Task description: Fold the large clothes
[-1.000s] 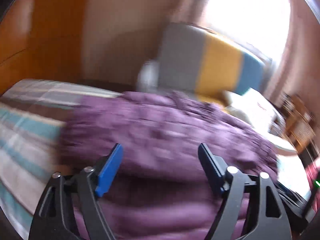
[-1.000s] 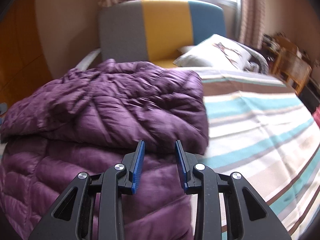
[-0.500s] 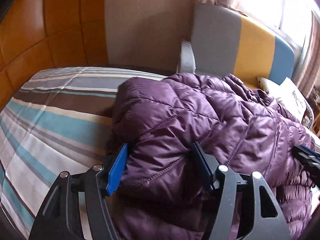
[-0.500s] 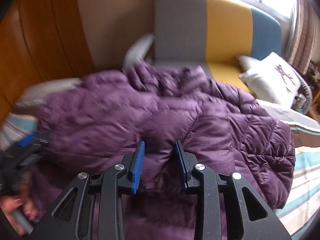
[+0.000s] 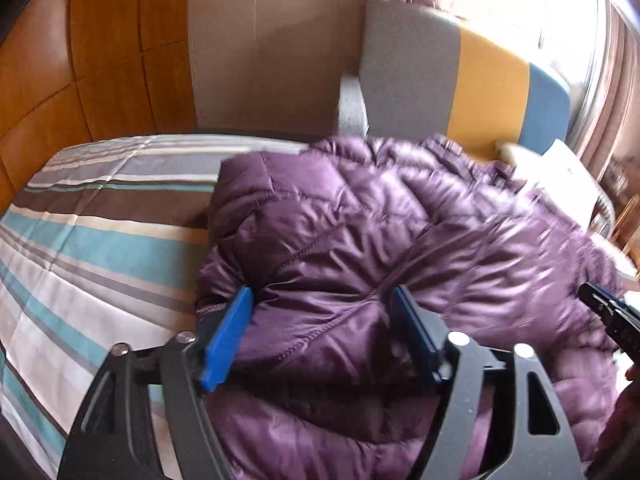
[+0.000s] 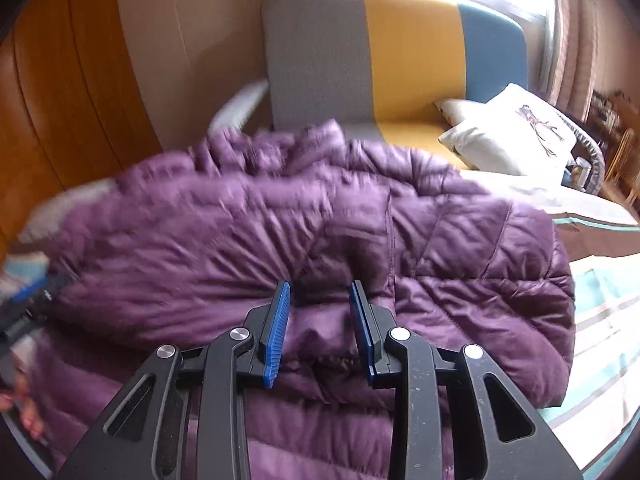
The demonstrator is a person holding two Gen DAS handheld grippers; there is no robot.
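Left gripper [image 5: 322, 320] jaws opening, straddling a puffed fold of purple jacket [image 5: 380, 240], right gripper [image 6: 320, 320] partly parted above jacket, unclamped, jacket folded on striped bed [image 5: 88, 240], sofa [image 6: 400, 60] at 12 o'clock.

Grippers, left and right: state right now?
Left gripper: jaws opening, a bulge of the purple down jacket between them.
Right gripper: part open over the jacket, gripping nothing.

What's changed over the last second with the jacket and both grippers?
The left gripper came down onto the purple jacket's folded edge; its jaws are opening around a bulge of it. The right gripper swung left over the jacket, gap unchanged. The jacket stayed folded on the striped bed.
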